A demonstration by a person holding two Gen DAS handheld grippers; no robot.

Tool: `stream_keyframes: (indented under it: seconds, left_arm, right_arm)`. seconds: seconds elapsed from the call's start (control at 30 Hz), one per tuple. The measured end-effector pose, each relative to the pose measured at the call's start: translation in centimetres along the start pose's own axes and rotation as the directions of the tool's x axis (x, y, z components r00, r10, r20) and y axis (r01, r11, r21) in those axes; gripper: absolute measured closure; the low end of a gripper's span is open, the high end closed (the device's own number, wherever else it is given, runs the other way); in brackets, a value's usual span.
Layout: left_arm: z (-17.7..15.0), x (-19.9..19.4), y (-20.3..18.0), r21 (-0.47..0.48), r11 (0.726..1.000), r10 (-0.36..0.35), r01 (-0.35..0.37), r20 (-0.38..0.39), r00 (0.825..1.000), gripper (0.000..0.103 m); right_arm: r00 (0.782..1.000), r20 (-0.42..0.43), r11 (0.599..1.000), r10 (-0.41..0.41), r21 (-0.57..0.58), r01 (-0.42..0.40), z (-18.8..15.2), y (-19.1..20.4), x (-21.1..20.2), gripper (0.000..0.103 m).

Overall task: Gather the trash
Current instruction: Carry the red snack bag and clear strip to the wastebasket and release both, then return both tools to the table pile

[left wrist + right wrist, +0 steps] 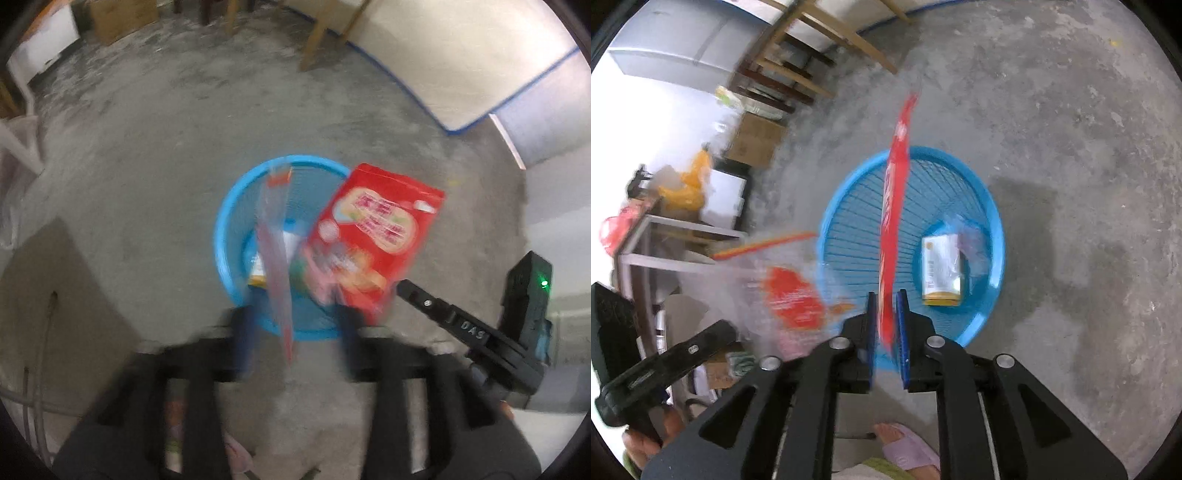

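Observation:
A blue mesh basket (pixel 225 236) (pixel 993 229) stands on the concrete floor below both grippers. My left gripper (pixel 295 332) is open. A clear plastic bag with a red strip (pixel 275 266) hangs blurred in the gap between its fingers, over the basket. In the right wrist view that bag (pixel 790 295) is a blur at the left, by the basket's rim. My right gripper (pixel 886 332) is open, its blue pads a little apart. A red snack packet (pixel 894 192) (pixel 376 236) stands edge-on between them above the basket. A white and yellow box (pixel 942 269) lies inside the basket.
A person's foot in a purple slipper (pixel 905 443) is on the floor near the basket. Wooden chair legs (pixel 314 37) and a white blue-edged pad (pixel 461 66) lie beyond. A cardboard box (pixel 757 140) and a cluttered table (pixel 665 229) are to the left.

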State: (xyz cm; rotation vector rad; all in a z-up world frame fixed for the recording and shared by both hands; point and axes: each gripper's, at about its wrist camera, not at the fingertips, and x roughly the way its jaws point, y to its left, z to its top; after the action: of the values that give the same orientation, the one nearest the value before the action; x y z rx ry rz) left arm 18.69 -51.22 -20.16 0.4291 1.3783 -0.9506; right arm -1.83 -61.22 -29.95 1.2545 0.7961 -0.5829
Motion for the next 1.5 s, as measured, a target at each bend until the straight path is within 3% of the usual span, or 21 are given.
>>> stream_keyframes:
  seconds: [0.13,0.37,0.47,0.67,0.87,1.0,1.2,1.37,1.47,1.5]
  left_arm:
    - [-0.1,0.5,1.3,-0.028,1.0,0.014,-0.015,-0.009,1.0,0.057]
    - [-0.8,-2.2,3.0,-0.093,0.996,0.009,-0.005,0.039,0.999,0.057]
    - [-1.3,-3.8,2.7,-0.104,0.995,-0.001,0.006,0.052,0.999,0.057]
    - [-2.5,-9.0,1.2,-0.103,0.991,-0.069,0.081,0.124,0.99,0.056]
    - [-6.3,-15.9,-1.2,0.014,0.993,-0.116,0.115,0.221,0.968,0.047]
    - [-10.4,-21.2,-2.1,0.102,0.989,-0.136,0.109,0.316,0.939,0.042]
    - [-17.5,-28.3,0.1,0.065,0.986,-0.166,0.154,0.455,0.875,0.035]
    - [-24.8,-33.2,3.5,0.021,0.995,-0.096,0.102,0.555,0.826,0.03]
    - [-29.5,-35.7,6.2,-0.037,0.997,-0.03,0.065,0.597,0.802,0.029]
    - [-31.6,-36.5,7.3,-0.065,0.997,0.003,0.048,0.619,0.785,0.029]
  right_arm:
    - [0.998,0.004,0.998,-0.061,-0.002,0.061,0.0,-0.3,1.3,0.069]
    - [0.996,0.001,0.996,-0.093,-0.009,0.093,-1.9,-0.9,0.4,0.068]
    - [0.995,0.008,0.995,-0.096,-0.03,0.096,-3.0,-0.8,-1.2,0.066]
    - [0.995,0.06,0.991,-0.08,-0.104,0.086,-5.8,0.4,-6.6,0.05]
    - [0.987,0.129,0.959,-0.094,-0.254,0.124,-9.5,4.0,-12.9,0.039]
    - [0.975,0.2,0.925,-0.102,-0.341,0.166,-11.5,7.1,-16.9,0.028]
    - [0.934,0.321,0.86,-0.156,-0.421,0.289,-14.8,12.8,-22.2,0.019]
    - [0.904,0.397,0.808,-0.157,-0.475,0.349,-17.7,18.1,-24.8,0.007]
    - [0.884,0.443,0.755,-0.147,-0.528,0.39,-20.4,21.8,-25.2,0.006]
    - [0.883,0.45,0.729,-0.135,-0.558,0.396,-21.5,23.3,-25.0,0.006]
